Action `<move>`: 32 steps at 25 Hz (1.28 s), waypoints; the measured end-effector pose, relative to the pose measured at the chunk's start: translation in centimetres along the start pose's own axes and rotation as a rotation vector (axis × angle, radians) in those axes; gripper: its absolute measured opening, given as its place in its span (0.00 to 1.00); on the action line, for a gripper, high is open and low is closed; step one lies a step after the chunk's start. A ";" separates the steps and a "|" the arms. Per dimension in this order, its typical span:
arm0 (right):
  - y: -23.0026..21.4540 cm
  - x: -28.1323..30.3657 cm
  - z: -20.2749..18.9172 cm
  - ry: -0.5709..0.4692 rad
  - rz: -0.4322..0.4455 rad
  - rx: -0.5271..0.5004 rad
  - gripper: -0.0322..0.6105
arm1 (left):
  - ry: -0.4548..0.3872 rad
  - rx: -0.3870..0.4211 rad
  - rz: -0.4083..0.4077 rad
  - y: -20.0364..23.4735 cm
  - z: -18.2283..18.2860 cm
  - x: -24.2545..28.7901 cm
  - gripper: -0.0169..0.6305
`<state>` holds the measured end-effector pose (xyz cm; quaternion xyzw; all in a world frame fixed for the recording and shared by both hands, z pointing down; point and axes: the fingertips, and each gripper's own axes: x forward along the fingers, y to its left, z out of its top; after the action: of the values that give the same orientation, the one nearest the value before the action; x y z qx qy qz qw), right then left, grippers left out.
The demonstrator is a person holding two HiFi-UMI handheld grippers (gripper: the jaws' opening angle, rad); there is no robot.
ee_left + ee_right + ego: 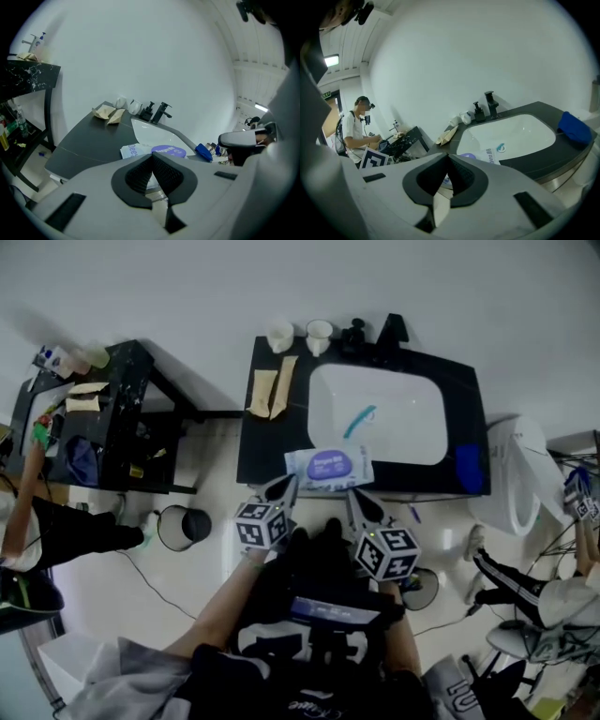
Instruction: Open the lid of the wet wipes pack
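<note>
Black desk (258, 451) with a white basin (394, 399) set into it. The pack (328, 468) lies flat at the front edge, near the middle, with its far side just over the basin's front rim. Its purple lid (167, 150) faces up and lies flat on the pack (not lifted). The left claw (281, 488) hangs just off the front edge by the pack's left end, jaws together with nothing between them. The right claw (356, 495) is by the pack's right end, likewise closed and empty. I cannot tell whether either tip touches the pack. A black tap (392, 331) stands at the back edge and two cups (279, 337) stand near the back left corner. Tan folded papers (272, 390) lie along the left edge, and a blue cloth (469, 468) lies at the front right corner.
</note>
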<state>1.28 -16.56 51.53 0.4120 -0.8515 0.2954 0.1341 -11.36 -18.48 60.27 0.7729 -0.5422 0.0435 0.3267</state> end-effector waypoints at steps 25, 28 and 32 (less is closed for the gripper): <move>-3.7 6.4 -2.6 0.310 0.094 -0.694 0.24 | 0.072 -0.118 0.081 0.9 -1.8 2.7 0.04; -3.9 6.7 -2.9 0.326 0.102 -0.733 0.24 | 0.070 -0.119 0.084 1.0 -1.9 2.7 0.04; -3.8 7.3 -2.5 0.320 0.120 -0.799 0.24 | 0.071 -0.120 0.093 1.1 -1.9 2.6 0.04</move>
<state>-0.34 -21.44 58.47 0.2263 -0.8898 0.0101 0.3961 -10.69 -19.75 63.35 0.7240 -0.5673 0.0535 0.3889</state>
